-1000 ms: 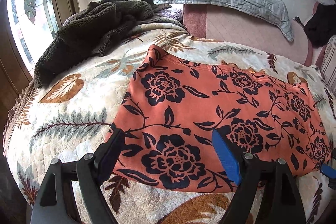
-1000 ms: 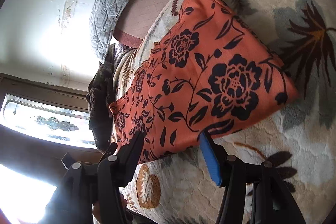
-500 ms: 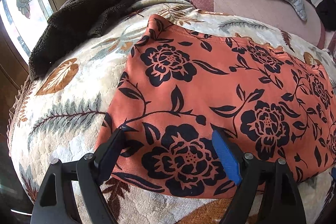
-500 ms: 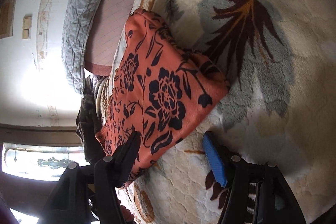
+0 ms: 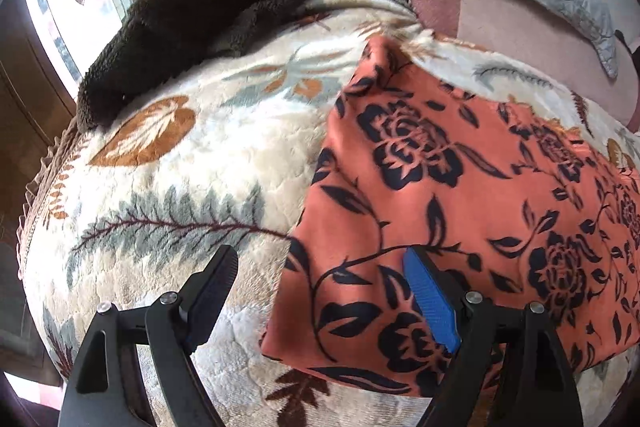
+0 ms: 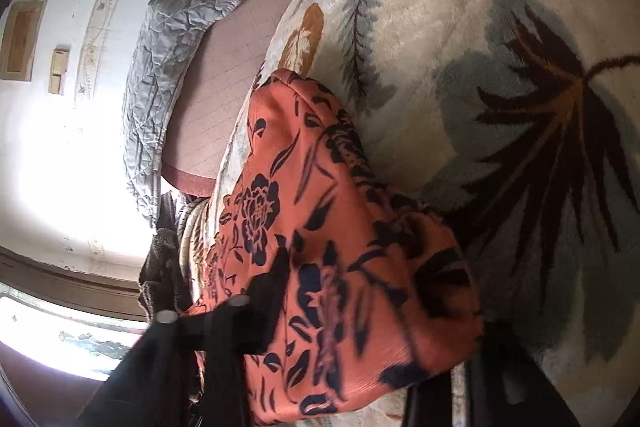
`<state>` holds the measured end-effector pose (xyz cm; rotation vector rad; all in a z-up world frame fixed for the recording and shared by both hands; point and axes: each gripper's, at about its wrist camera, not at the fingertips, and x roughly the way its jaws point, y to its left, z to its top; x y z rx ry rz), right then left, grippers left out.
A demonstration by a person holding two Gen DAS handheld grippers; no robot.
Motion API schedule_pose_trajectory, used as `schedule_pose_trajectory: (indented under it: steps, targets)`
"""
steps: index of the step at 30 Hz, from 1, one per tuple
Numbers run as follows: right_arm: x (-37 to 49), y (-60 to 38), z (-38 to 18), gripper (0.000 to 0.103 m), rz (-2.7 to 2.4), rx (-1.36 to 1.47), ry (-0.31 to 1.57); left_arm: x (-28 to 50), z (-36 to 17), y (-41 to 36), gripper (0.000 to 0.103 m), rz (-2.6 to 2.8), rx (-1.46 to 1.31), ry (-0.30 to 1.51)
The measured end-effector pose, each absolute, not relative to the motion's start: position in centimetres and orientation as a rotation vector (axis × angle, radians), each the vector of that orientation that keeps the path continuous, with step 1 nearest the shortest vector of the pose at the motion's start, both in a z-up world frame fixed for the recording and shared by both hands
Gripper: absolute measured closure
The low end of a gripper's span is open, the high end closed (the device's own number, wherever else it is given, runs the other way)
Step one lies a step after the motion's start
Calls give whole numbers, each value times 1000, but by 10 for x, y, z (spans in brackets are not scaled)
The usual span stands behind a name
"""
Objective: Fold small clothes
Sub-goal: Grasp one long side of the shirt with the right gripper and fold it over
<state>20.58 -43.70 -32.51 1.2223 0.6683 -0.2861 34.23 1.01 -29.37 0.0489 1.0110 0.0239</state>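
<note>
The orange flowered cloth [image 5: 460,195] lies flat on the bed [image 5: 192,179], not folded over yet. The right claw [image 6: 360,327] is closing on its corner. The left claw [image 5: 320,291] is wide open over the other corner, holding nothing.

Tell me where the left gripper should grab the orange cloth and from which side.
Take the near left corner of the orange cloth, coming from the near edge with one finger slid under it. The cloth lies flat on the blanket, and the open left gripper already straddles its left edge there.
</note>
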Motion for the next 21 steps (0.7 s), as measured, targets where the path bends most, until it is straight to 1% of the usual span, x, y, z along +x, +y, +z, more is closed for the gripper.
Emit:
schedule_pose_trajectory:
  steps: [2, 5, 9, 15, 18, 21]
  targets:
    - [208, -431, -319, 86, -310, 1155, 674, 346, -294, 23, 16, 0, -30, 1030]
    - [213, -410, -287, 89, -327, 943, 655, 347, -281, 40, 16, 28, -80, 989]
    - [225, -365, -239, 90, -302, 733, 609, 353, -273, 68, 16, 84, -153, 967]
    - [262, -269, -187, 90, -152, 518, 623, 355, -261, 115, 16, 196, -232, 944]
    - [276, -219, -178, 90, -54, 470, 640, 351, -249, 136, 16, 251, -239, 897]
    - [295, -169, -186, 90, 44, 449, 689, 348, -241, 154, 16, 303, -213, 858]
